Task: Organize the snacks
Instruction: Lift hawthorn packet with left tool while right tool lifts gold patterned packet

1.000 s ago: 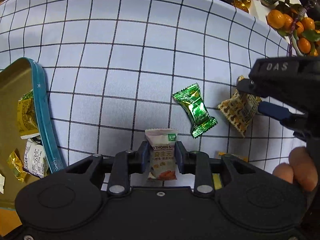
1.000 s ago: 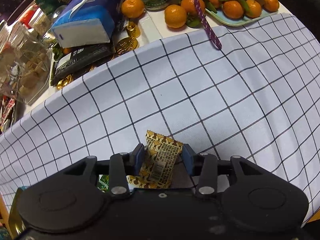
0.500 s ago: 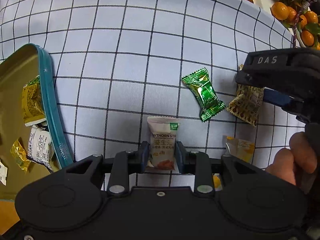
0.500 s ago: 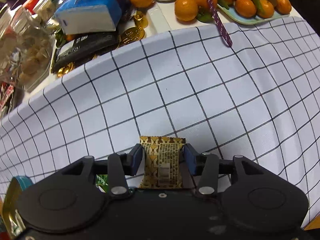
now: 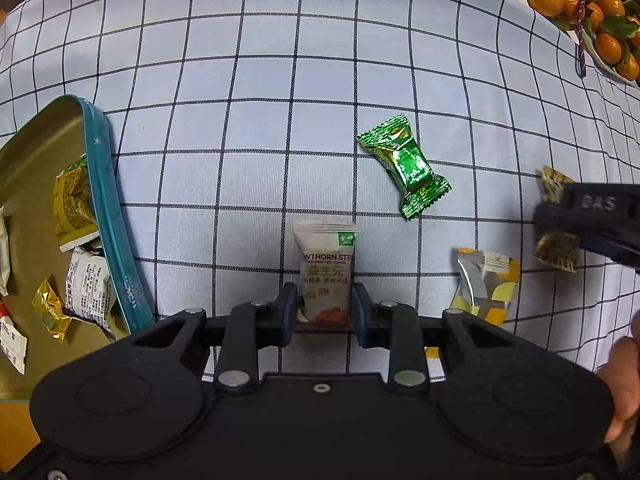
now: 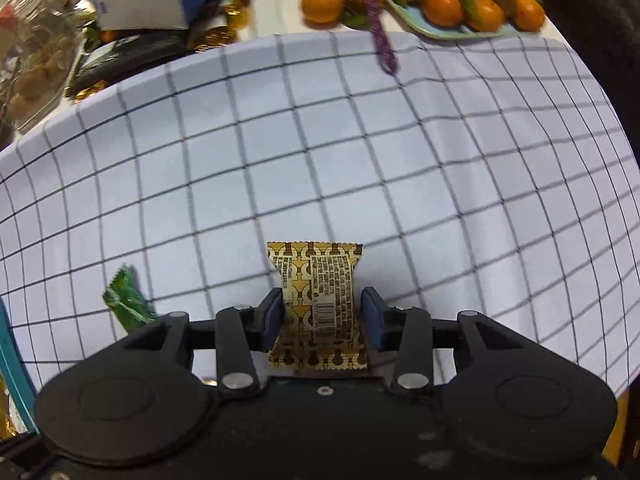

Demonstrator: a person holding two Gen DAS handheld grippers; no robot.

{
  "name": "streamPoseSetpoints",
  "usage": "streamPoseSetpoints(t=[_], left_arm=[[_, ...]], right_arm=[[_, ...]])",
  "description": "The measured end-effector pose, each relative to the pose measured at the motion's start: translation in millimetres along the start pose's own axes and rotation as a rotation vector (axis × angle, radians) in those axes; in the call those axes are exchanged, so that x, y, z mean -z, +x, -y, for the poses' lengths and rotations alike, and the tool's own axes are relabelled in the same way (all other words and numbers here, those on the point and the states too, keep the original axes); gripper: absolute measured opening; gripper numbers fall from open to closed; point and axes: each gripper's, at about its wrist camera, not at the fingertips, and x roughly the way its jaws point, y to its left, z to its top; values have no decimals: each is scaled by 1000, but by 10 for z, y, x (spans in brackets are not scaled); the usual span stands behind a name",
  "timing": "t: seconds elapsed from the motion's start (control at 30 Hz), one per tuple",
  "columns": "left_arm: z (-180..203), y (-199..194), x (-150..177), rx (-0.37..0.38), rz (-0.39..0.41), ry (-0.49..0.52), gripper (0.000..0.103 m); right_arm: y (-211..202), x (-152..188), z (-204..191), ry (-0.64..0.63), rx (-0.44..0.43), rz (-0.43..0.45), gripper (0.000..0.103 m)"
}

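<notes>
Left gripper [image 5: 324,312], pointing down at checked cloth [image 5: 260,80] on worktop: fingers clamped on white hawthorn pack [image 5: 326,272], lower centre of frame, pack standing up between the pads.

Right gripper [image 6: 322,318]: fingers have just been closing in on gold patterned pack [image 6: 318,300], lower centre of right wrist view; left pad on the wrapper, thin gap showing at the right pad, so firm grip unconfirmed. Same gripper at right edge of left view, pack sticking out above and below its fingers.

Loose on cloth in left view: green candy [image 5: 404,166] right of centre, lying diagonal; yellow-silver pack [image 5: 486,284] lower right, just beside left gripper body. Green candy also at lower left of right view, partly behind gripper.

Teal tin [image 5: 108,208] at left edge of left view, gold inside, open, several wrapped snacks in it.

Tangerines [image 6: 452,4] on a plate [image 6: 444,32] top right of right view, off the cloth. Blue tissue pack [image 6: 148,0] and clutter top left, blurred.
</notes>
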Motion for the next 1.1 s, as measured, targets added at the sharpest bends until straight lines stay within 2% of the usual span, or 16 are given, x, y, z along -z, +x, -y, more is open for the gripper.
streamPoseSetpoints(t=[0.17, 0.33, 0.7, 0.83, 0.97, 1.1], left_arm=[[13, 16, 114, 3, 15, 16, 40], [-67, 66, 322, -8, 18, 24, 40], [-115, 83, 779, -40, 73, 37, 42], [-139, 82, 867, -18, 59, 35, 42], [-295, 86, 803, 44, 27, -14, 44], [-454, 96, 762, 93, -1, -43, 44]], right_arm=[[13, 11, 284, 90, -2, -74, 42], [0, 149, 446, 111, 13, -93, 42], [-83, 630, 508, 33, 23, -41, 48], [-86, 757, 476, 18, 23, -29, 48], [-69, 777, 505, 51, 25, -54, 49], [-17, 690, 517, -8, 2, -76, 52]])
